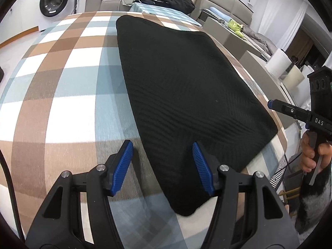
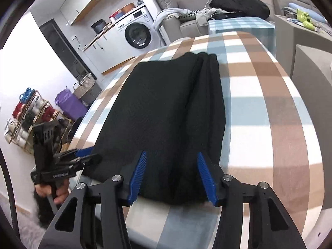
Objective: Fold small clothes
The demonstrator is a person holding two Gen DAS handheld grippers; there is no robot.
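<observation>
The black ribbed knit garment [image 1: 186,95] is lying folded flat on the plaid-covered desk [image 1: 62,83] while both the left hand-held gripper [image 1: 162,166] and right hand-held gripper [image 2: 172,178] are hovering open-jawed, probably readying another fold.

Black ribbed knit garment [image 1: 186,87], folded into a flat rectangle, lying on checked cloth [image 1: 68,95]

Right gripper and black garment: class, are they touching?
Cannot tell. In the right wrist view the open right gripper straddles the black garment, but neither contact nor gap shows plainly.
</observation>
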